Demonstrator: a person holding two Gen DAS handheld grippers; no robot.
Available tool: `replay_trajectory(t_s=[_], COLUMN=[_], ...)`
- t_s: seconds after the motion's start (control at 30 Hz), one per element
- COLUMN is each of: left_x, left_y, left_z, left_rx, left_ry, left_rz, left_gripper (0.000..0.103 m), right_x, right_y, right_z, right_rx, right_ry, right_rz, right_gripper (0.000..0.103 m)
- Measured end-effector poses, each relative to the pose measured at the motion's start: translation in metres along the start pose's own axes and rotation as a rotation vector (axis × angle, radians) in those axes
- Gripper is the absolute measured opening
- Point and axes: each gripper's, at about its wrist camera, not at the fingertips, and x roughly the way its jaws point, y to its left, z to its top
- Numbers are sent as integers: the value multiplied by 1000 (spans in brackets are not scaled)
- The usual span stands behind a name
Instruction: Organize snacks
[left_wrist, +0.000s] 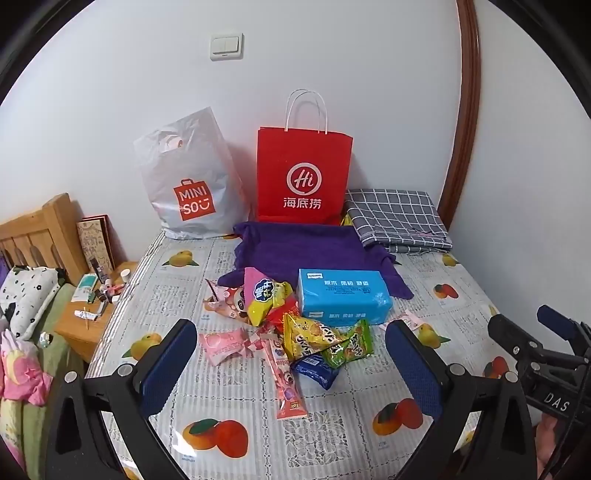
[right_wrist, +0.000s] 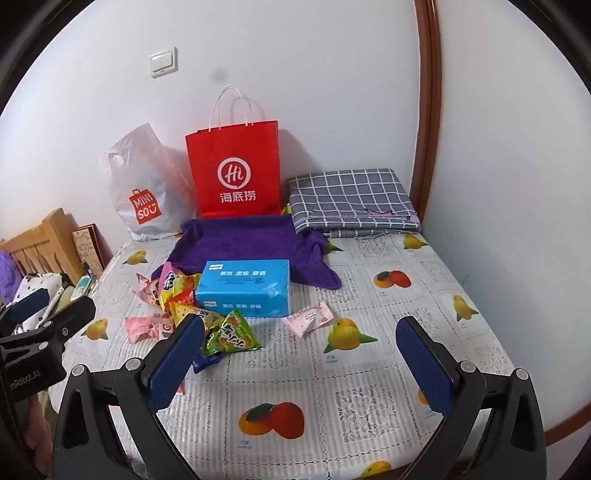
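A heap of snack packets (left_wrist: 295, 328) (right_wrist: 192, 314) lies mid-table beside a blue tissue pack (left_wrist: 343, 297) (right_wrist: 245, 288). One pink packet (right_wrist: 308, 318) lies apart on the right. A purple cloth (left_wrist: 314, 247) (right_wrist: 251, 243) is spread behind them. A red paper bag (left_wrist: 304, 177) (right_wrist: 234, 170) and a white plastic bag (left_wrist: 188, 184) (right_wrist: 144, 192) stand against the wall. My left gripper (left_wrist: 291, 365) hovers open just short of the heap. My right gripper (right_wrist: 299, 362) hangs open over the tablecloth right of the heap, nothing between its fingers.
A folded checked cloth (left_wrist: 397, 218) (right_wrist: 351, 201) lies at the back right. The table (left_wrist: 258, 424) wears a fruit-print cover. Left of it stand a small wooden stand with bottles (left_wrist: 96, 295) and a bed with pillows (left_wrist: 26, 299). A wooden door frame (right_wrist: 424, 129) rises behind.
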Motion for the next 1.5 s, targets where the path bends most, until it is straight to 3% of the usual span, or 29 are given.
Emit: replay_trajectory(t_s=[0.5,1.5], left_x=[-4,-12], left_y=[7,7], left_z=[-2,1], left_rx=[-38,-14], left_ry=[3,-3], left_rz=[-61,-34], left_gripper=[102,102], right_x=[-3,-18], right_y=[8,13], right_z=[-3,-2], right_rx=[-8,5], right_ry=[25,13], right_rz=[12,40], right_gripper=[102,102])
